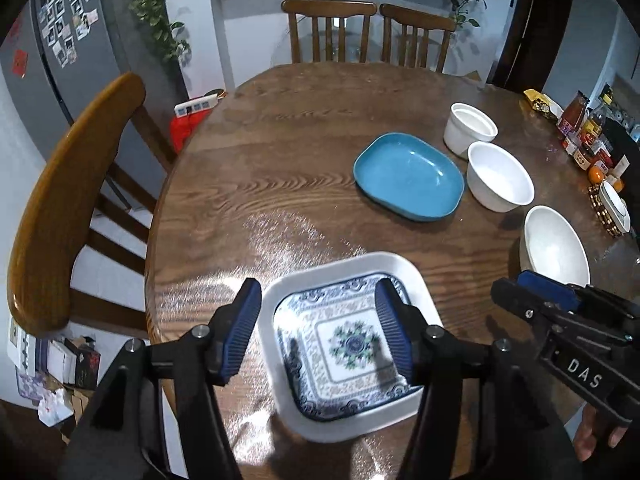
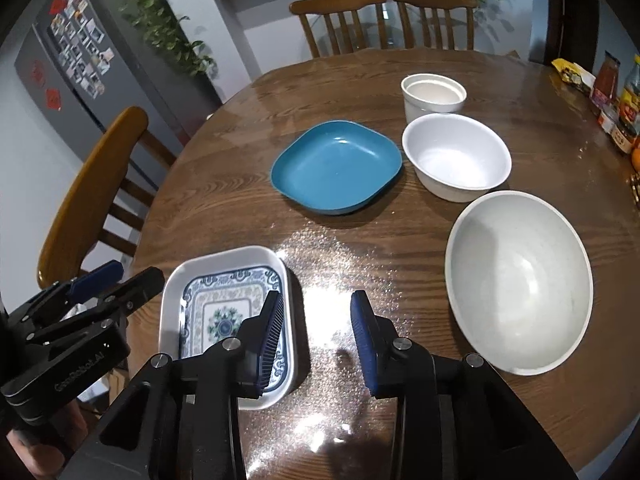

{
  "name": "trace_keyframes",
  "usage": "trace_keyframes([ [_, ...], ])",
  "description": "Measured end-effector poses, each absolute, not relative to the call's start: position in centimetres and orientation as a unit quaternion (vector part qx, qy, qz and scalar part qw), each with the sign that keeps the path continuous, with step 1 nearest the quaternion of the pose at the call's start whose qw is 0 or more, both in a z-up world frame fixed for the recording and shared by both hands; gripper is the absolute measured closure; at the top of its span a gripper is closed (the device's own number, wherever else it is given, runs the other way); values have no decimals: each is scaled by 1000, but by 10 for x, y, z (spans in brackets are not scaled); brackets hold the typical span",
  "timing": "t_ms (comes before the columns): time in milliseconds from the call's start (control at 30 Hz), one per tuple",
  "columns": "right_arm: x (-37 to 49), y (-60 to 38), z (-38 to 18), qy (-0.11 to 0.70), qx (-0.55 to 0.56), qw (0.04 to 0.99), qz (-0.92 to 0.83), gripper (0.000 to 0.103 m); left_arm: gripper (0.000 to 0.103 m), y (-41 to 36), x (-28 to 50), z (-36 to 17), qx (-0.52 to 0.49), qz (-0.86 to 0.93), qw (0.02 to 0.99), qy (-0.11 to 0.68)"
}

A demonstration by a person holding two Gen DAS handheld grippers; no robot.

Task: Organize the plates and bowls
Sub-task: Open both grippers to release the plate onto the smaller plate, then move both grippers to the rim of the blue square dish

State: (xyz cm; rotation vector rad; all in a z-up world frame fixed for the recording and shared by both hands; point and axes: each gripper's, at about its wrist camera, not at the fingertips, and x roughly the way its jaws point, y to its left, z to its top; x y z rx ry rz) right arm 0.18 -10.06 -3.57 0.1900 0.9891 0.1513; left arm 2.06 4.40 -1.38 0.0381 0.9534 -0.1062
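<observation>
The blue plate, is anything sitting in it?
No, the blue plate shows only its bare glossy inside in the right wrist view.

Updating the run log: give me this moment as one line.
left gripper: open, above patterned plate | right gripper: open, empty, over table | blue plate, three white bowls untouched

On the table (image 2: 240,160), the square plate (image 2: 336,166) serves as landmark. Right of it, almost touching, sits the middle bowl (image 2: 456,156); behind that stands the small bowl (image 2: 434,94). The patterned plate (image 2: 224,320) lies nearer, to the left; the big bowl (image 2: 520,280) nearer, to the right.
</observation>
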Motion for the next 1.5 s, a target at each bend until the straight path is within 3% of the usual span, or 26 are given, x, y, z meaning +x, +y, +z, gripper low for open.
trace_keyframes([
  [1300,63,-131,-32,475,132,869,40,68,44,16,123,5,38,-86,886,454],
  [1500,82,-127,-40,487,138,862,37,68,44,3,155,-25,44,-100,864,491],
])
